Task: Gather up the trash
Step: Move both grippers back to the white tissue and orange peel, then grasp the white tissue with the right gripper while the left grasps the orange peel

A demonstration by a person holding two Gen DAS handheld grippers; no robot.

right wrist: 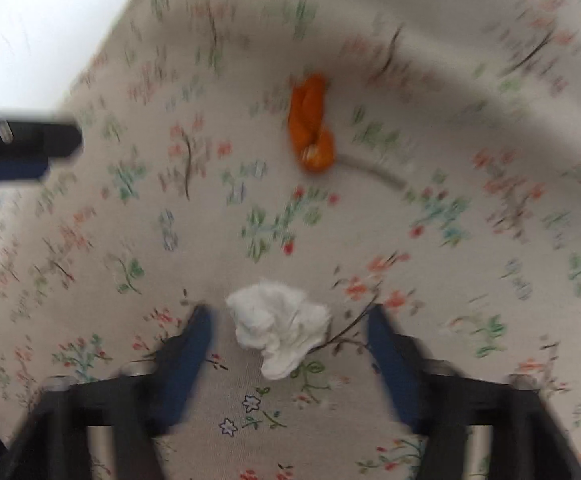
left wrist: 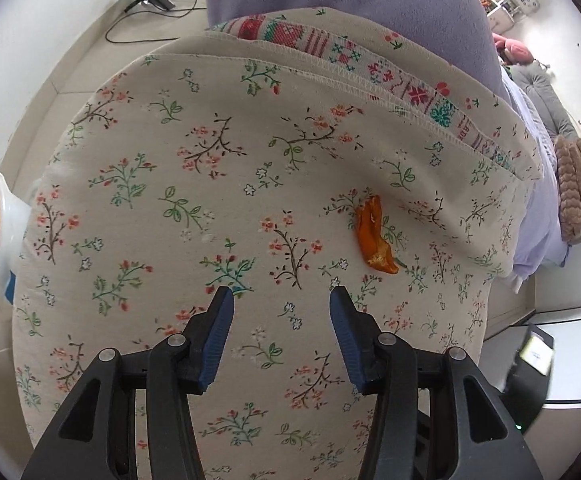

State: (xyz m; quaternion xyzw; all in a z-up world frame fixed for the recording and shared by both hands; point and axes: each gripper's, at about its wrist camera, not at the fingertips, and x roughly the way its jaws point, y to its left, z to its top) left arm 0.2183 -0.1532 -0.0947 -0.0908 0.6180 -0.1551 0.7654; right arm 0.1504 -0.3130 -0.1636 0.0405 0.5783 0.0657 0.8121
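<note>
Jaws on both my grippers are spread: the right gripper (right wrist: 288,312) straddles a crumpled white tissue (right wrist: 280,330) on the floral bedspread (left wrist: 162,168), ready to pinch, while my left gripper (left wrist: 281,298) hovers near the orange wrapper (left wrist: 374,238).

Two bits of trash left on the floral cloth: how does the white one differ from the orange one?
The white tissue is a crumpled, rounded wad; the orange wrapper is long, narrow and twisted. The tissue sits between the open right gripper fingers; the wrapper lies farther ahead, outside either gripper. Both rest loose on the cloth.
</note>
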